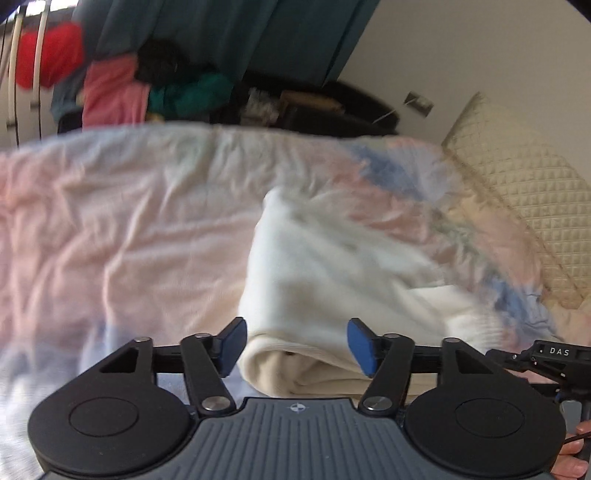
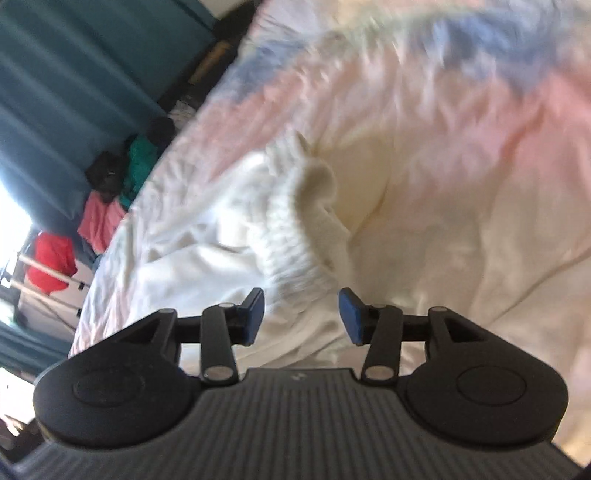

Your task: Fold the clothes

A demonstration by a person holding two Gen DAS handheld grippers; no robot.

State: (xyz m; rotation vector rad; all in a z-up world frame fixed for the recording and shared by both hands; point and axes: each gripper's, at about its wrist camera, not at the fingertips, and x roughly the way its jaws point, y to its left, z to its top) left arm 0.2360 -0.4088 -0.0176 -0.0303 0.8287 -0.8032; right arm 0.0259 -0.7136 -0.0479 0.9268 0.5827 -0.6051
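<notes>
No basket, bin or other container can be made out in either view; the bedspread (image 1: 122,221), a crumpled cover in pale pink, white and blue, is the surface that bears everything. One garment is in play: a cream-white knitted garment (image 1: 332,266) lying on that bedspread, already doubled over, with a rolled fold at its near edge in the left wrist view. There its long axis runs away from the camera, near fold toward the lens and far end toward the quilted beige pillow (image 1: 517,192) side. In the right wrist view one ribbed cuff or hem (image 2: 314,206) of the same garment stands up in a hump ahead of the fingers; blur hides finer detail. Two grippers are counted. The left gripper (image 1: 297,347) has its blue pads spread, the rolled fold showing in the gap between them with no pad pressing it. The right gripper (image 2: 301,317) likewise stands parted above the white knit, gripping nothing. Beyond the bed, teal curtains (image 1: 207,33) hang behind a heap of clothes (image 1: 122,88) in red, pink, black and green.
</notes>
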